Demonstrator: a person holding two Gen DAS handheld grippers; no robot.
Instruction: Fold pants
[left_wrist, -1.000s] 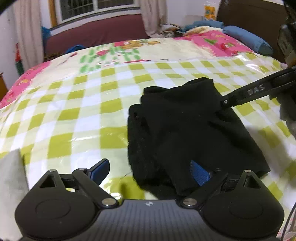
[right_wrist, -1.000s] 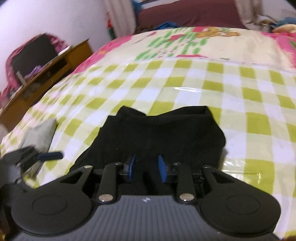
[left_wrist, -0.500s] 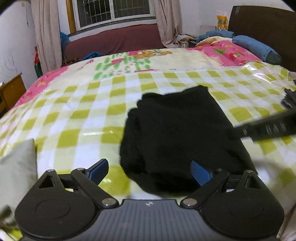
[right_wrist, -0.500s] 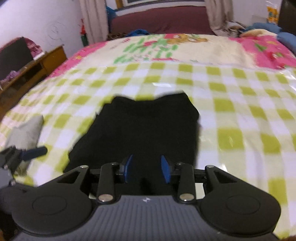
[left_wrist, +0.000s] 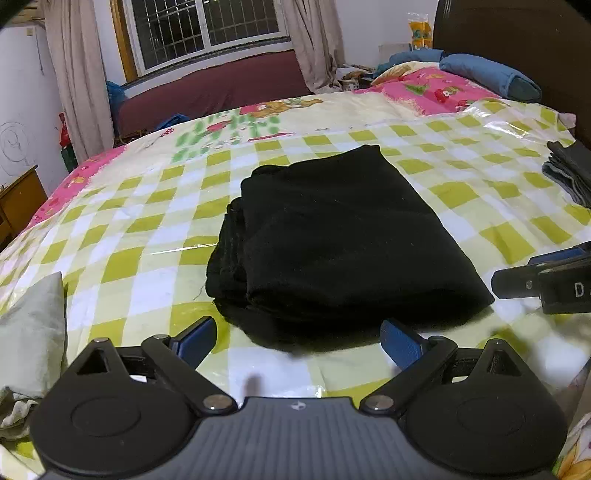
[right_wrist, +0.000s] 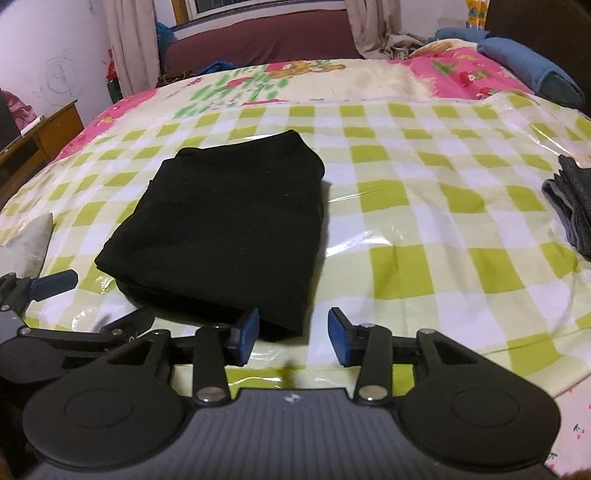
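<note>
Both tongs (left_wrist: 299, 341) (right_wrist: 293, 334) off pants' (left_wrist: 332, 236) edge

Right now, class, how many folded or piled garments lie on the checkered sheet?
3: black pants in the middle, a grey stack at the right edge, a pale cloth at the left edge. Others may lie out of view.

Dim indoor light, plastic sheet (right_wrist: 369, 236) glare, fisheye-bent edges.

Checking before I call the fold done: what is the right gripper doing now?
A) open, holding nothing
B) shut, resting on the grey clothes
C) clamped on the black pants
A: the right gripper is open, with the folded black pants lying free on the bed beyond it.
</note>
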